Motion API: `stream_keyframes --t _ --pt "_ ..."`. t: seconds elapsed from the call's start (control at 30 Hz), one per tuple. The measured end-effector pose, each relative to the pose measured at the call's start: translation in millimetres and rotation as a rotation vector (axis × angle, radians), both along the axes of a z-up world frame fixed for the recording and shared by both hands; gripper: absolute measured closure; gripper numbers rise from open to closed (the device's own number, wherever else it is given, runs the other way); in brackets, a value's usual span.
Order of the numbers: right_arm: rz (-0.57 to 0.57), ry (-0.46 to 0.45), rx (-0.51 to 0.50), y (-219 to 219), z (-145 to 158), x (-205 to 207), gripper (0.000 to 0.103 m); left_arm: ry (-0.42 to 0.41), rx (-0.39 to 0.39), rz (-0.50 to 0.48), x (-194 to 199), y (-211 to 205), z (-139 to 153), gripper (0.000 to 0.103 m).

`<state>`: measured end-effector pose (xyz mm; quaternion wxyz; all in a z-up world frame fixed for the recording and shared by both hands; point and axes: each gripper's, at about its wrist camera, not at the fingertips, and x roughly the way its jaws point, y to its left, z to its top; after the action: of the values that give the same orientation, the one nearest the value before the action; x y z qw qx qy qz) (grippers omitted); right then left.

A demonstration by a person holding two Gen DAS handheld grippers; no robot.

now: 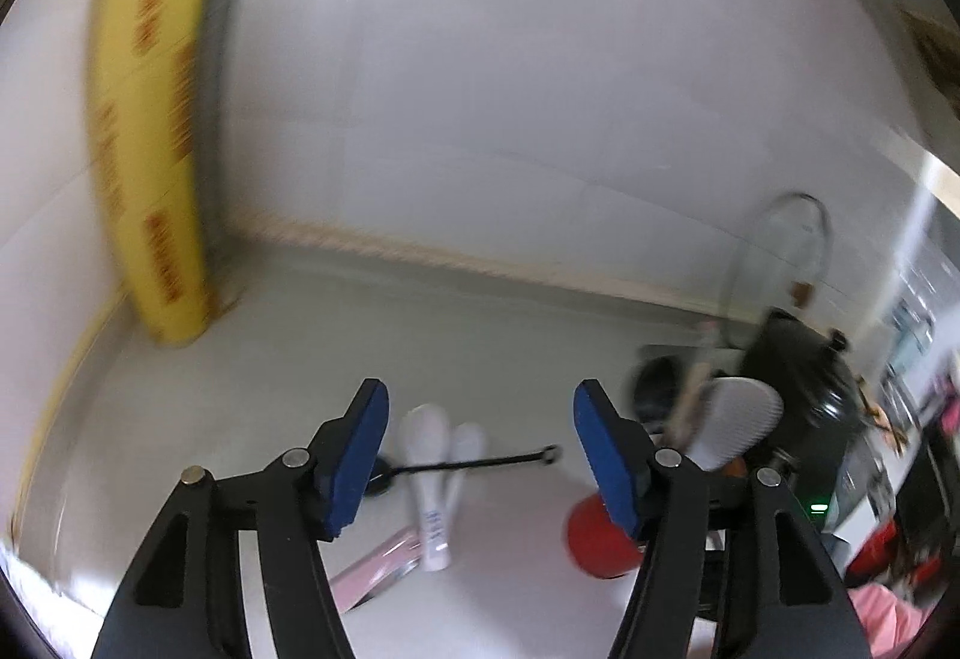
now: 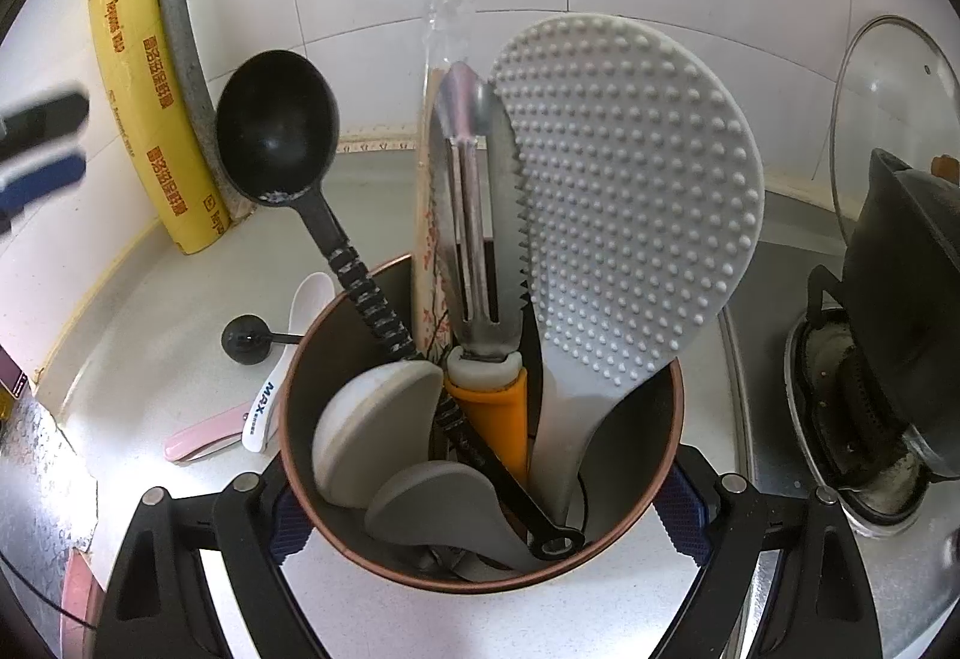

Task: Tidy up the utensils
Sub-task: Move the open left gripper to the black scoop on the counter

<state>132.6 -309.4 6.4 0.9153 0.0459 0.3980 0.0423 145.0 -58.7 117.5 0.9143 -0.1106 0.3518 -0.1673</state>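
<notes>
Your biggest risk is tipping the holder; the smaller one is scattering the loose spoons.
Your right hand-held gripper (image 2: 480, 515) clamps the utensil holder (image 2: 480, 557), tall rice paddle (image 2: 630, 215) leaning above it; shift and it topples. Your left hand-held gripper (image 1: 480, 455) is empty, jaws apart; white spoons (image 1: 435, 479) and black measuring spoon (image 1: 462, 464) lie crossed ahead on the surface (image 1: 300, 359), easily nudged.

left gripper (image 1: 480, 455): black plastic two-finger frame, triangular cut-outs, round silver pivot screws, blue textured rectangular pads (image 1: 360, 455) | right gripper (image 2: 480, 515): same black frame, silver screws, blue dimpled pads (image 2: 681, 515)
</notes>
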Motion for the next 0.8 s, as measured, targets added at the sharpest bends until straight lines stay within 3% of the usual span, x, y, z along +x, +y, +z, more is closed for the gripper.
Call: stream_keyframes --t 0.23,0.57,0.8 --pt "0.004 0.003 0.021 -8 0 -3 0.01 0.117 0.009 0.114 8 32 -33 0.036" --pt "0.004 -0.015 0.038 -17 4 -10 0.01 0.266 0.061 0.144 17 35 -76 0.036" --pt "0.004 -0.02 0.03 -18 7 -14 0.01 0.318 0.08 0.149 21 34 -91 0.036"
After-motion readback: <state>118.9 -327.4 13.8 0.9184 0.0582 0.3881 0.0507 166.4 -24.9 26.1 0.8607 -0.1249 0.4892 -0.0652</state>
